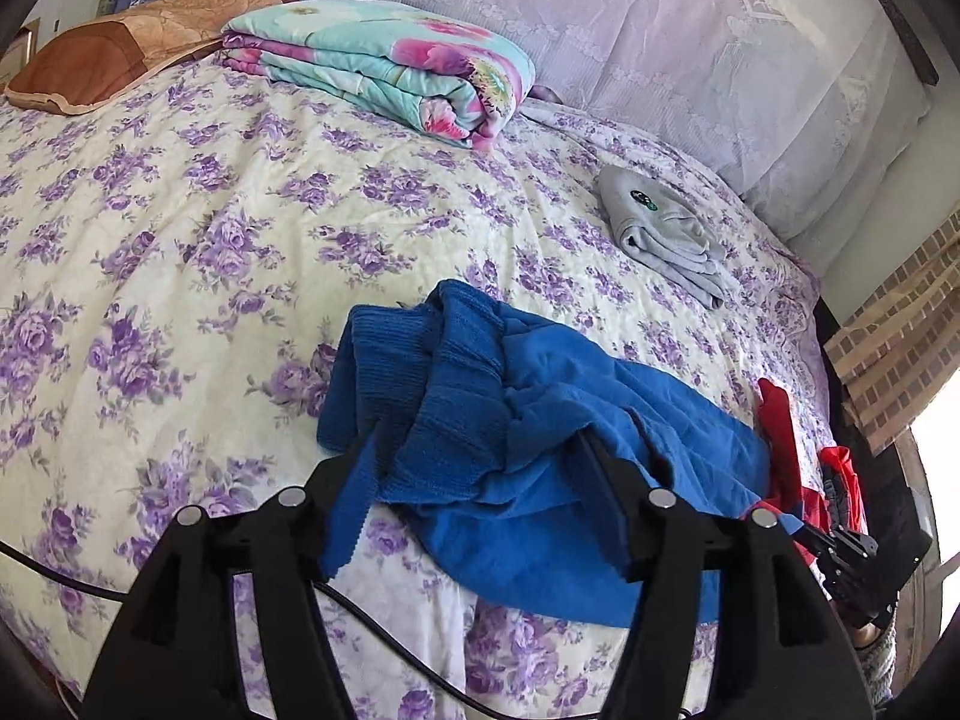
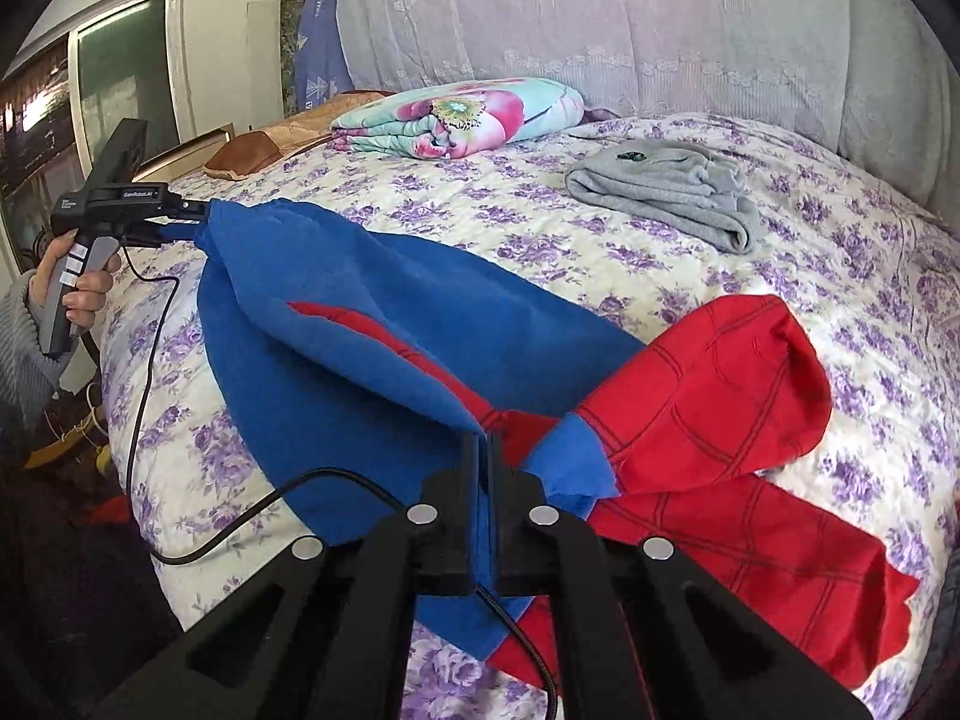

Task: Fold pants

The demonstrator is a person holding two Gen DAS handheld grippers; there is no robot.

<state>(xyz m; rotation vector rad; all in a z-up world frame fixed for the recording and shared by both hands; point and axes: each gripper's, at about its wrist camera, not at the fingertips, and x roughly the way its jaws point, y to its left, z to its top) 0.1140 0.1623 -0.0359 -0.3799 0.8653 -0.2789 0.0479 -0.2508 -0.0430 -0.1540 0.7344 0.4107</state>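
Left fingers (image 1: 474,450) spread around blue waistband, right fingers (image 2: 485,450) pinching pants (image 2: 372,324) cuff

1 blue-red pants (image 2: 372,324), 1 grey folded garment (image 2: 666,198), 1 floral blanket (image 2: 456,117), 1 brown pillow (image 1: 120,48), 2 claws.

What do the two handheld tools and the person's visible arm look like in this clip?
Both tools are matte black plastic with two flat fingers and round silver studs on the finger arms. The left tool has a grey pistol handle with white labels, small white lettering on its black body, and a black cable trailing down. The sleeve is light grey ribbed knit.
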